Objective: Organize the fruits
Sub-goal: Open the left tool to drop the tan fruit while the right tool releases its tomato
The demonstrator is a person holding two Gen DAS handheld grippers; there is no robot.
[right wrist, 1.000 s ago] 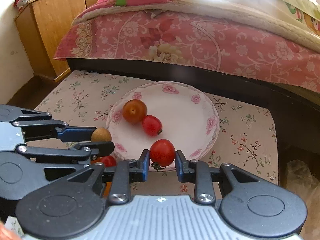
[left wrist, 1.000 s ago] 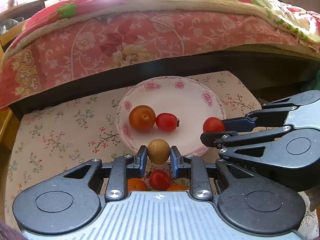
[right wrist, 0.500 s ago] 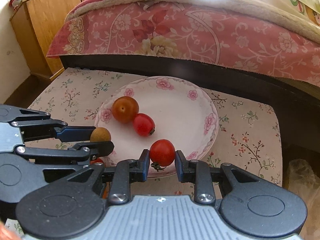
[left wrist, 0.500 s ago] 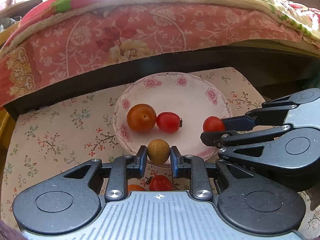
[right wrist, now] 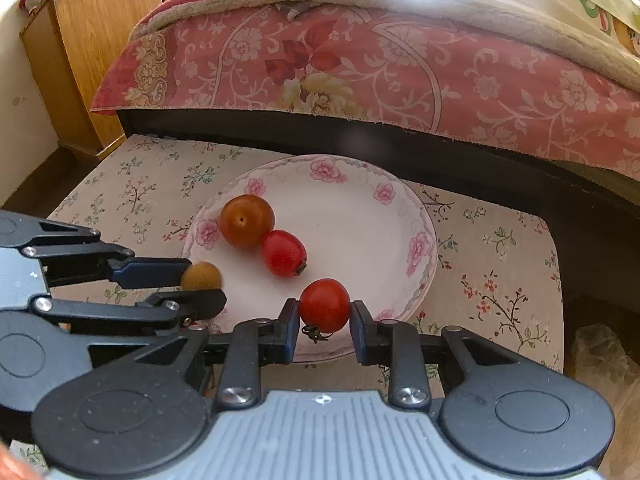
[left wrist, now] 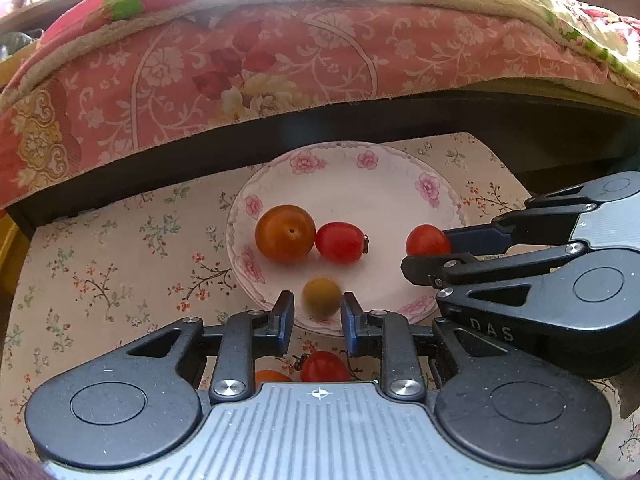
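Over the near rim of the plate (left wrist: pixel 440 196), the left gripper (left wrist: pixel 317 307) stands slack around the small brown fruit (left wrist: pixel 321 295). It's blurred, loose between the jaws and looks to be dropping onto the plate. Beside it, the right gripper (right wrist: pixel 325 314) is clamped on a red tomato (right wrist: pixel 324 305) above that same rim. Placing step, I'd say. The next job is to release the tomato gently, clear of the orange tomato (right wrist: pixel 247 221) at the plate's left.

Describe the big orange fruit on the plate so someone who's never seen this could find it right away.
Find the white plate with pink flowers on the floral cloth before the bed. On its left side lies the orange fruit, touching an oval red tomato. It is the largest fruit there, and the only orange one.
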